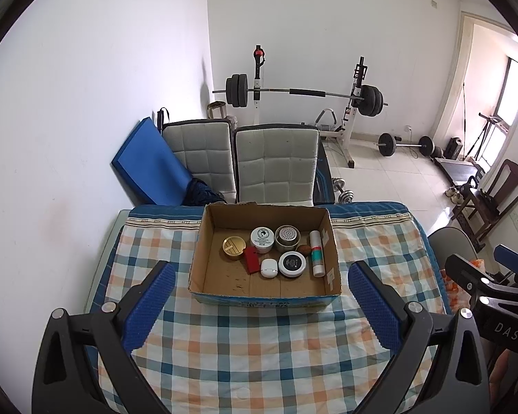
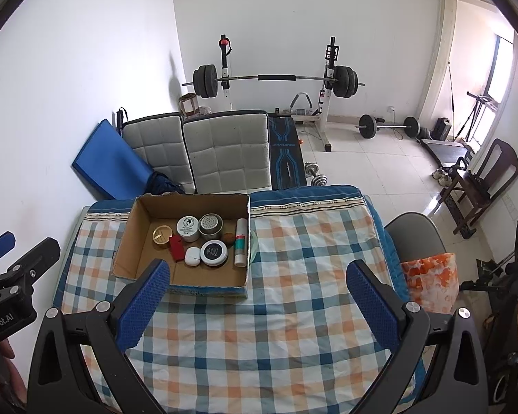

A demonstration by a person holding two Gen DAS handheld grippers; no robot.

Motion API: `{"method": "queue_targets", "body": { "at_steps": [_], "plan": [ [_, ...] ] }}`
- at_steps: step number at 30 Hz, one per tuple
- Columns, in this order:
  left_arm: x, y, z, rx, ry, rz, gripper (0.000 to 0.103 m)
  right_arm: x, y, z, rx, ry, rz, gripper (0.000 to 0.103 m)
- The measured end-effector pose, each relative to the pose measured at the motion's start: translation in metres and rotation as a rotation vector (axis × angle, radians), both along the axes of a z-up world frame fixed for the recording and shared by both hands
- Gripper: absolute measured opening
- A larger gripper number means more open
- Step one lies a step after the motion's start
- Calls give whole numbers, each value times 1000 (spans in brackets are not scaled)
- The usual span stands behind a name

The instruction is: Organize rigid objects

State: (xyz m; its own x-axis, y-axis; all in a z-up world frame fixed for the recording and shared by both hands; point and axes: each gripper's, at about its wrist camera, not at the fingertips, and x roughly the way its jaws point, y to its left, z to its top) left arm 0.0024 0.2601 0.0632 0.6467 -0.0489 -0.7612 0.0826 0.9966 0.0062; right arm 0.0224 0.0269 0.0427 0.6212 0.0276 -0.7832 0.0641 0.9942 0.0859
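Note:
An open cardboard box (image 1: 203,262) (image 2: 127,241) stands on the checked tablecloth. Inside lie a gold tin (image 1: 234,247), a white jar (image 1: 262,239), a grey perforated tin (image 1: 287,238), a red case (image 1: 251,259), a small white case (image 1: 269,268), a black-lidded round tin (image 1: 292,264), a brown nut-like ball (image 1: 304,249) and a white tube (image 1: 316,253). My left gripper (image 1: 262,298) is open and empty, held just in front of the box. My right gripper (image 2: 259,298) is open and empty, in front of the box and to its right.
The table with the checked cloth (image 1: 259,352) stands against the left wall. Two white padded chairs (image 1: 276,169) and a blue mat (image 1: 148,169) stand behind it. A grey chair with an orange-patterned cushion (image 2: 428,276) is at the table's right side. Weights equipment (image 2: 276,79) fills the room beyond.

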Motion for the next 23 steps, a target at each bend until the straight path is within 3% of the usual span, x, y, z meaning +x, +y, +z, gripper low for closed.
{"method": "queue_targets", "body": {
  "at_steps": [23],
  "plan": [
    [-1,-6,10,-7,-16,-6,103,-3,-2,-1,6,3,-14,103]
  ]
}}
